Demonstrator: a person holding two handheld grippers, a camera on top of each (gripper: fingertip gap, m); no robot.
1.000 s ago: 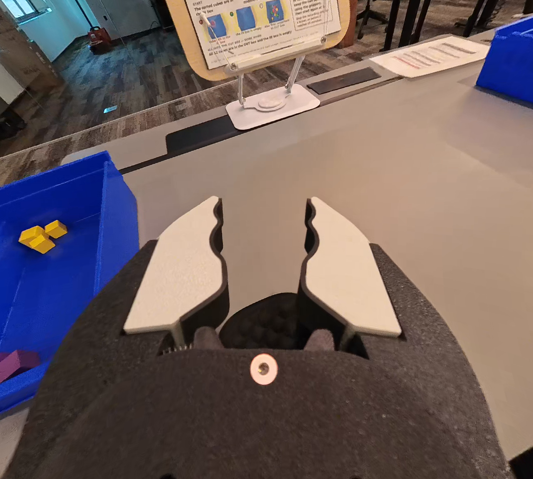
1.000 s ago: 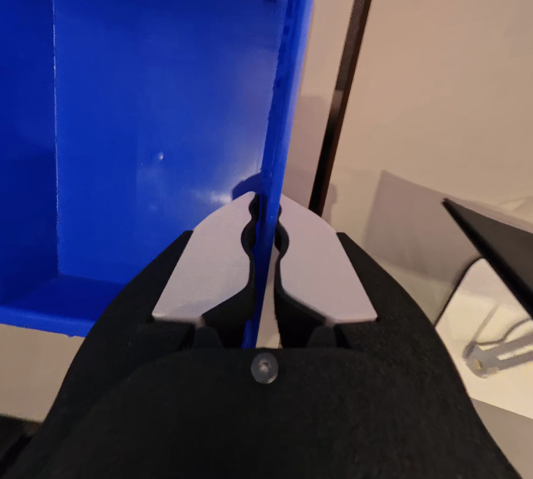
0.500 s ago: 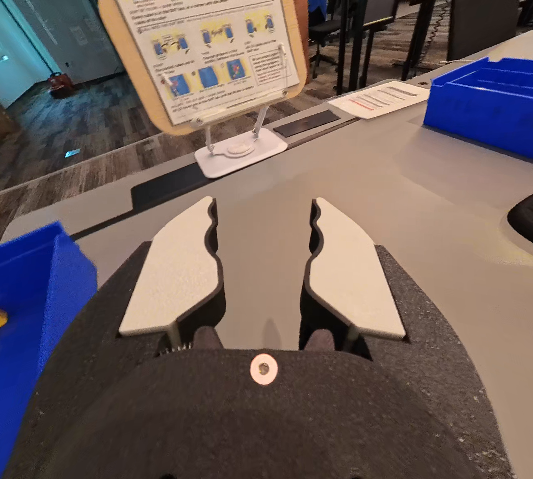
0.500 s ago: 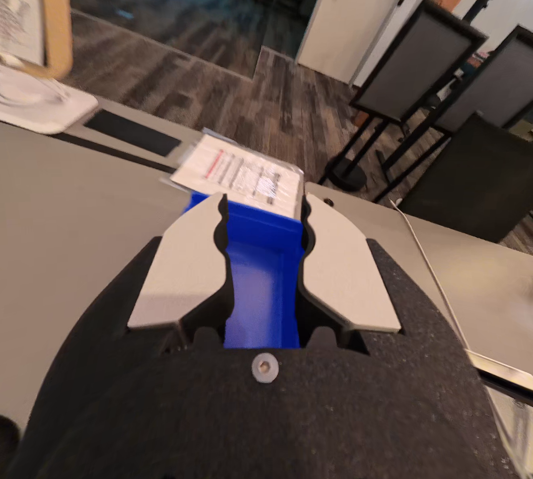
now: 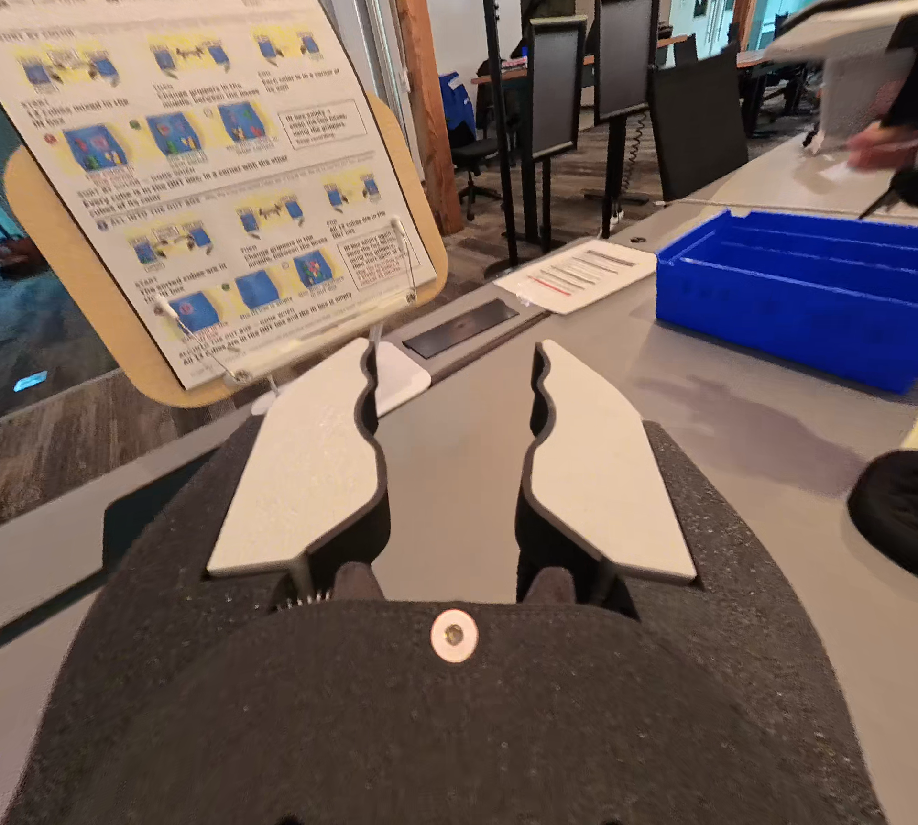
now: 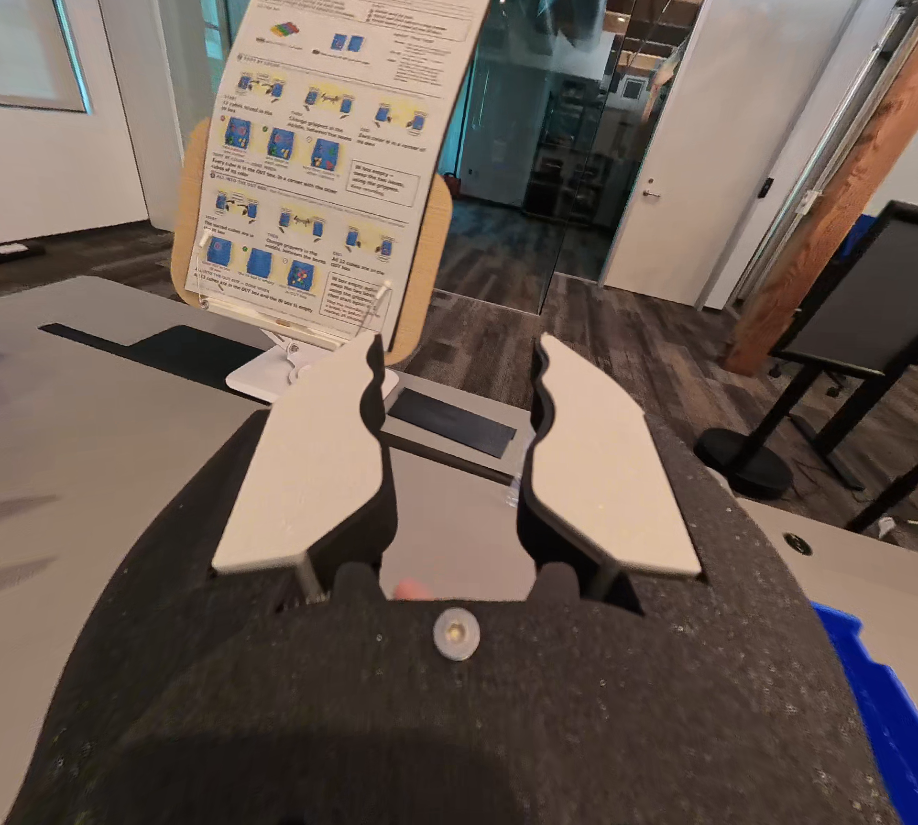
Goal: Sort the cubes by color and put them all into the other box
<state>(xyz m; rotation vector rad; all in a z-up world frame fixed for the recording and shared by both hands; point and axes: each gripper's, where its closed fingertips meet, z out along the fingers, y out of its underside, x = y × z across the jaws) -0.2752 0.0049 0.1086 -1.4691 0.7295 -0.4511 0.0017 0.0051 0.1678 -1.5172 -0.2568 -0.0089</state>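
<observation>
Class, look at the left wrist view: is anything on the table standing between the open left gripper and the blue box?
Nothing visible does. The left gripper is open and empty, and only bare grey table lies between it and the blue box. No cubes show in either view.

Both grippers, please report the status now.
Left gripper open, empty. Right gripper open, empty. Blue box on table, no cubes in view. Instruction stand straight ahead.
</observation>
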